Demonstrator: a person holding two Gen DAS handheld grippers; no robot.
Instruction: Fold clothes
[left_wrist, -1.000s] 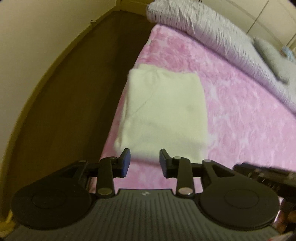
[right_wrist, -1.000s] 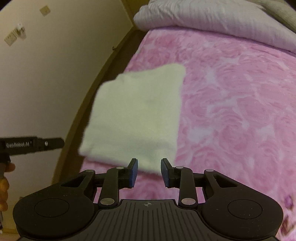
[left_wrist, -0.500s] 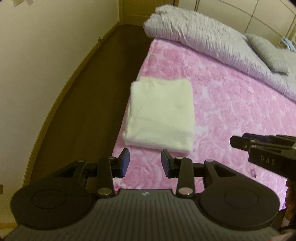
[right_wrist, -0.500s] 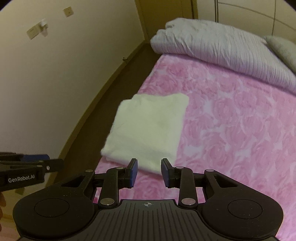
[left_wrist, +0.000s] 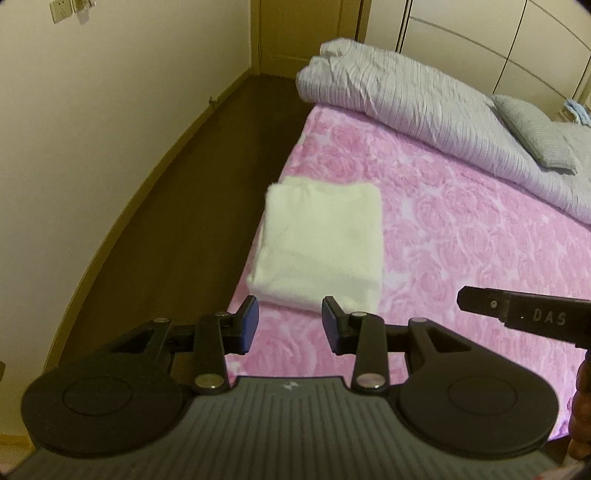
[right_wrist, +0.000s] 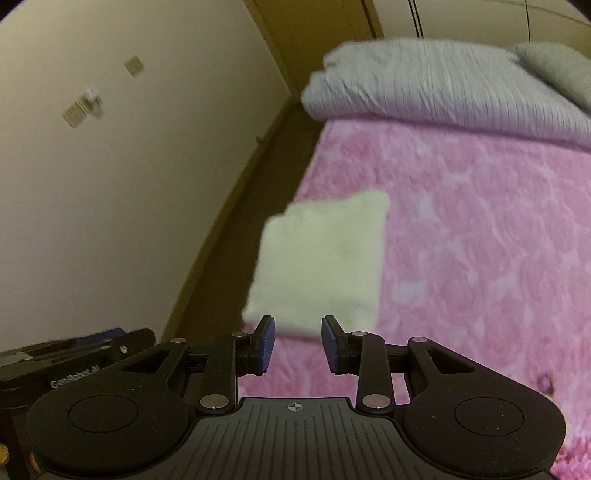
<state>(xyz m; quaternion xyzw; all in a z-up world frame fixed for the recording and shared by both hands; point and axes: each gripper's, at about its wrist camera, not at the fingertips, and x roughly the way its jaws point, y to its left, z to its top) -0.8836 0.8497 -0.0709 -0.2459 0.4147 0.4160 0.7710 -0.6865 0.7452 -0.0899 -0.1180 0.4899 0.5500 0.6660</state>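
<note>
Folded white garment lies flat on the pink rose-print bedspread, right at the bedspread's left edge, next to the dark floor strip along the wall. It's a neat rectangle, nothing touching it. Left gripper hangs above the bedspread just short of the garment's near edge, fingers spread apart, nothing between them. Right gripper is likewise short of the garment's near edge, fingers apart and empty; that view is motion-blurred. From the left wrist, the right gripper shows side-on to the right of the garment. Grey striped duvet is bunched at the bedspread's far end, well apart from the garment, grey pillow on it.
</note>
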